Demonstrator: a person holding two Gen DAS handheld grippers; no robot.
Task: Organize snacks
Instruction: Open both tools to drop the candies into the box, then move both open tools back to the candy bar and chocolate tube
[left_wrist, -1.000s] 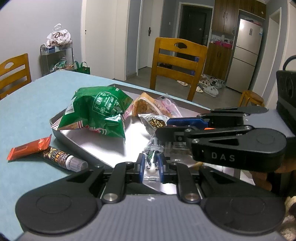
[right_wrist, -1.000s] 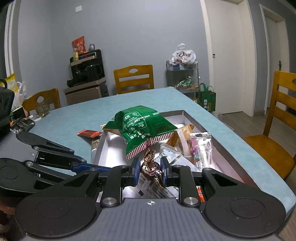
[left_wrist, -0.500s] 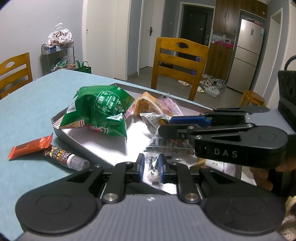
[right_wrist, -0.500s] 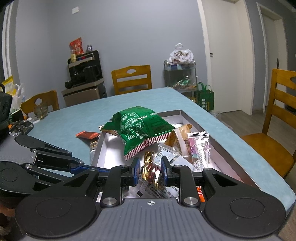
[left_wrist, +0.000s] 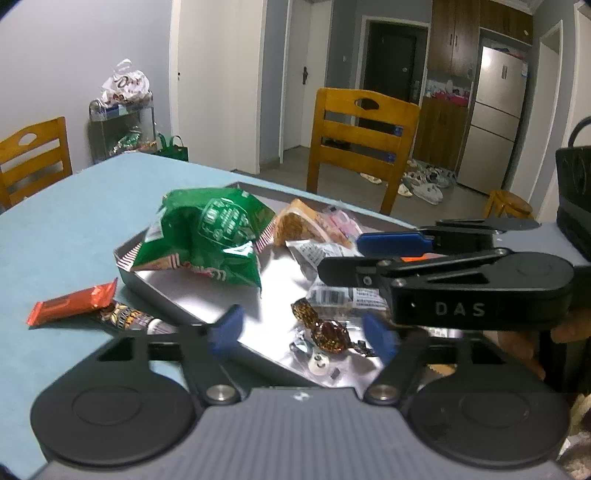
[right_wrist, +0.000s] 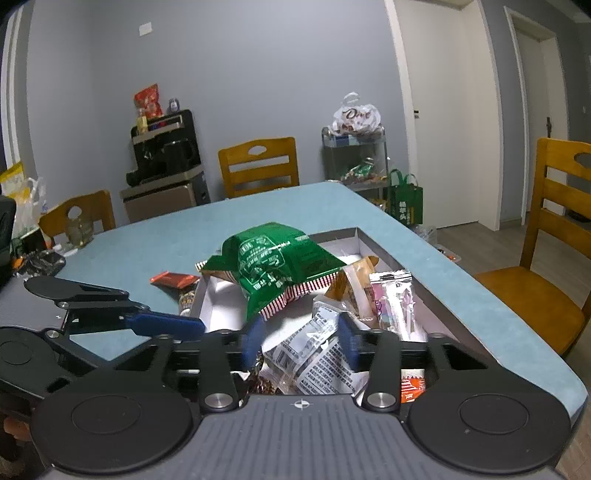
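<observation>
In the left wrist view the left gripper (left_wrist: 303, 334) sits low in the frame, its blue pads blurred; its jaws have just been opening and now stand wide, pressing on nothing. Between them, on the pale floor of the shallow tray (left_wrist: 155, 291), lie a brown-and-gold wrapped candy (left_wrist: 327, 330) and a small clear packet (left_wrist: 319, 363) with a white blob in it. The right gripper (left_wrist: 345, 254) reaches in from the right edge of that frame, above a white printed sachet (left_wrist: 343, 295). In the right wrist view the right gripper (right_wrist: 301, 341) has also just been parting its jaws; they stand about half apart over a heap of white printed packets (nothing is pinched). The green snack bag (left_wrist: 207, 236) lies crumpled at the centre-left of the tray, a tan pastry pack (left_wrist: 295, 225) and a pink packet (right_wrist: 391, 302) behind it. Outside the tray, at the lower left of the left wrist frame, an orange bar (left_wrist: 74, 304) lies on the teal table (left_wrist: 55, 236), touching a patterned tube (left_wrist: 127, 319).
</observation>
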